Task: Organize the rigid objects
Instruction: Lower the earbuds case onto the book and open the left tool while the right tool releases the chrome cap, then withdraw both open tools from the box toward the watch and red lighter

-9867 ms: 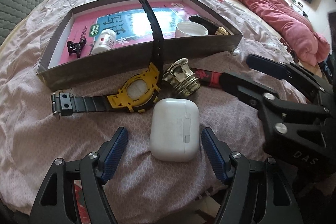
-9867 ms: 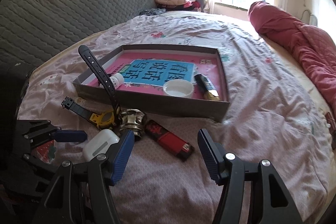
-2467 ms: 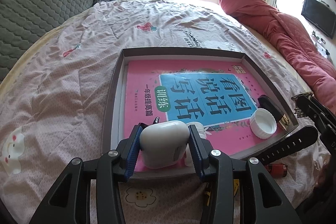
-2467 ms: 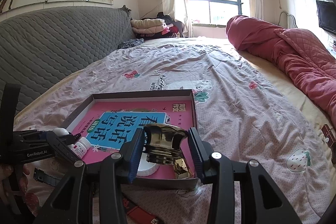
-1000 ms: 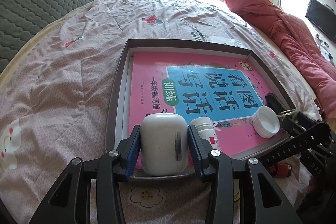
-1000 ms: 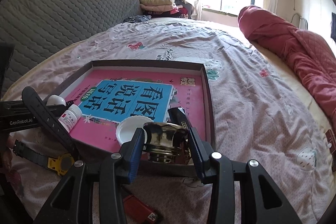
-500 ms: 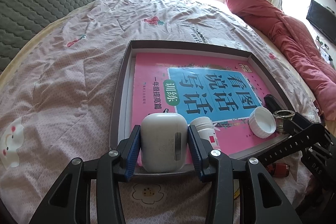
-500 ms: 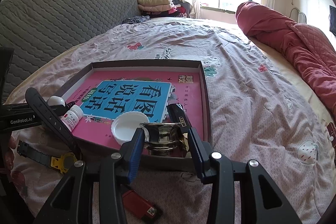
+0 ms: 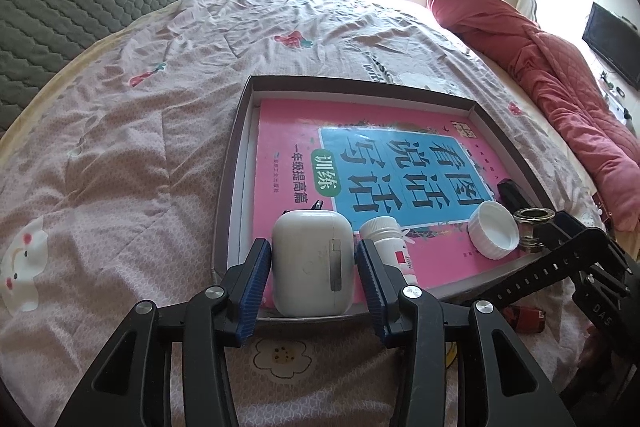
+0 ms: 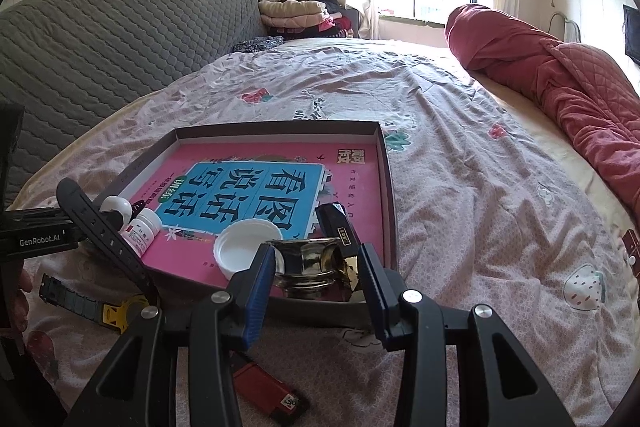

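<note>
My left gripper [image 9: 314, 267] is shut on a white earbud case [image 9: 313, 263], held over the near left corner of the brown tray [image 9: 236, 147]. My right gripper [image 10: 318, 277] is shut on a brass-coloured metal fitting [image 10: 308, 269], held at the tray's [image 10: 386, 163] near right corner. The tray holds a pink and blue book [image 9: 400, 155], a white pill bottle [image 9: 390, 243], a white lid [image 9: 494, 235] and a black and gold object [image 10: 340, 225]. The fitting also shows in the left wrist view [image 9: 532, 227].
A yellow and black watch [image 10: 96, 267] lies on the pink bedspread before the tray, one strap sticking up. A red lighter [image 10: 266, 387] lies near it. A rolled red quilt [image 10: 560, 67] runs along the right. A grey headboard [image 10: 100, 31] stands at the left.
Both grippers have edged a little forward and lower over the tray's near edge with their objects still held. Nothing was let go.
</note>
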{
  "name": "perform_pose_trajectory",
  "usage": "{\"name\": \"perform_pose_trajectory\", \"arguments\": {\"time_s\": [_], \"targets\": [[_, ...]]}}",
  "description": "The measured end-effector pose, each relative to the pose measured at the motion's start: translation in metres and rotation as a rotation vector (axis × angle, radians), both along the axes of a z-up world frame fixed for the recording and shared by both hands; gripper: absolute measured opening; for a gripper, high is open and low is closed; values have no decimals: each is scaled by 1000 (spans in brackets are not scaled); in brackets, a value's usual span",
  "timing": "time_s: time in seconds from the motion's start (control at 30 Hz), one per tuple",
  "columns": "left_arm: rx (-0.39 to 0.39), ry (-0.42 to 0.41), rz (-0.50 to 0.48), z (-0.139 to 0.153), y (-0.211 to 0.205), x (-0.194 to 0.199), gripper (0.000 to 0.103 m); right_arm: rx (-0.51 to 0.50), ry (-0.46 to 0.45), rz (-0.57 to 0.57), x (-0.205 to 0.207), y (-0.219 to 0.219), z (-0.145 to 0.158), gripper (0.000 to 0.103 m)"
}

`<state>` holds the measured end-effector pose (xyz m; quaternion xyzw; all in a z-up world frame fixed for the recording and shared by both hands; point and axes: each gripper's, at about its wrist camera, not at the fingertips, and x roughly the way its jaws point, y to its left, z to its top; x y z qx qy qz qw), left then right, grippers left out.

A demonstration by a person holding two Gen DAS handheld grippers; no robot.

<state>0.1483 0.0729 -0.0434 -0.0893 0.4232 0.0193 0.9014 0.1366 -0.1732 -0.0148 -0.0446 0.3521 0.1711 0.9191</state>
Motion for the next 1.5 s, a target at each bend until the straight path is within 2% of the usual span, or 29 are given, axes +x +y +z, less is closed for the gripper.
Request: {"name": "perform_pose_trajectory", "arguments": {"time_s": [0.1, 0.23, 0.73, 0.93, 1.5], "targets": [[2, -9, 0, 4, 0, -3, 48, 4, 0, -1, -1, -1, 1, 43], [2, -39, 2, 13, 0, -9, 59, 7, -12, -1, -3, -2, 4, 43], [-2, -107, 22, 42, 2, -28, 71, 14, -66, -15, -15, -4, 17, 50], [5, -124, 9, 52, -3, -37, 74, 17, -66, -21, -25, -3, 22, 53], [33, -133, -54, 68, -30, -60, 75, 15, -72, -16, -52, -1, 35, 55]]}}
